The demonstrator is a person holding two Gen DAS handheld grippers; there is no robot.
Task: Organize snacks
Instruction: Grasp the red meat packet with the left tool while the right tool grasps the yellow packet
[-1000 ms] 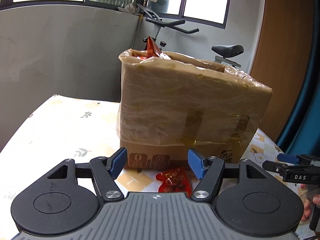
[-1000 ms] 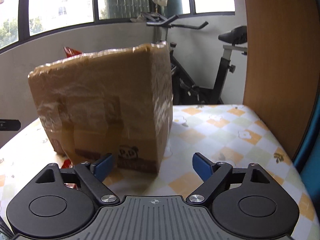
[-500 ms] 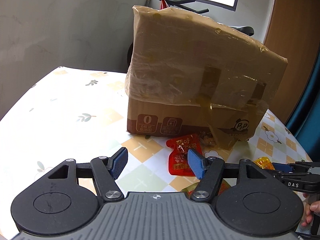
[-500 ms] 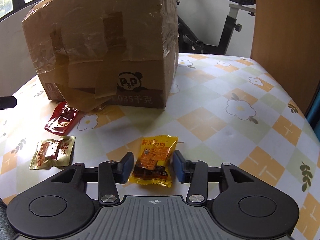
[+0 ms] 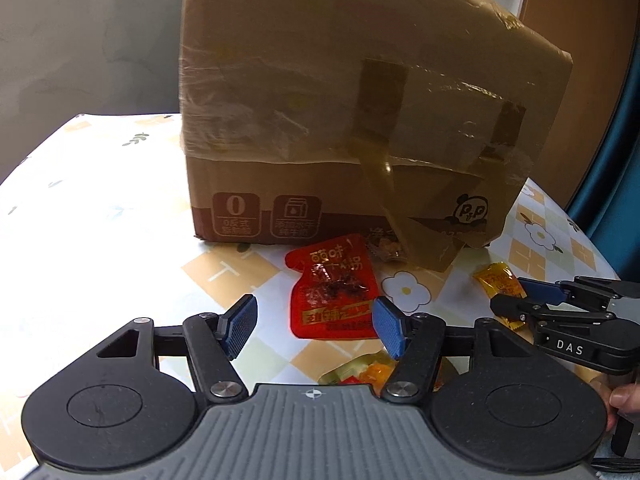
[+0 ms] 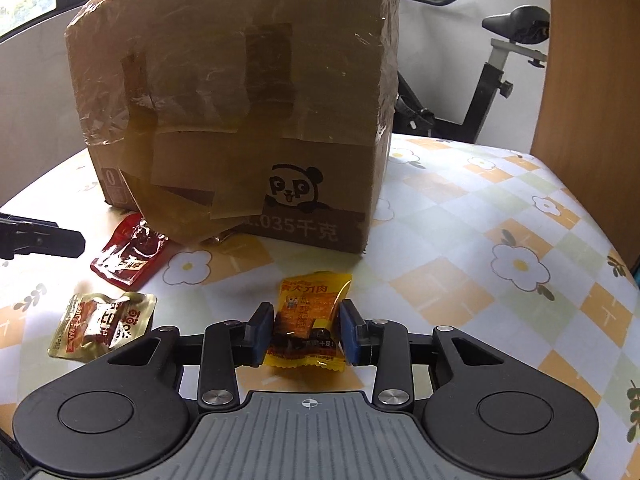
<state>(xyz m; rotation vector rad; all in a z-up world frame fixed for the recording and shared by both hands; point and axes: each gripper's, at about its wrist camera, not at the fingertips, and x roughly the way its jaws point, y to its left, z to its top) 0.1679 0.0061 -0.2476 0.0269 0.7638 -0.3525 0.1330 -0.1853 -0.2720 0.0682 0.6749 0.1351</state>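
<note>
Right gripper: jaws drawn in on the yellow snack packet, one blue pad on each long side. The packet's long axis runs straight out along the fingers; its near end sits between the pads, its far end points at the cardboard box. We read this as a pinch just made, packet low over the flowered tablecloth; we cannot tell whether it has lifted off.

Left gripper: jaws spread wide, holding nothing. The red sauce-style pouch lies flat just ahead, between the line of the two pads and slightly toward the right-hand one, long axis roughly along the fingers, spout corner toward the box. This hand is clearly the nearer one to it.

Further out: a gold-and-red packet lies flat, left of the right gripper; in the left wrist view a bright wrapper shows under the left fingers, possibly the same one. A small clear-wrapped snack is tucked at the box's foot.

Judgement: the open box top is the likely destination; for the left hand, a short advance and a closure across the pouch's width.
</note>
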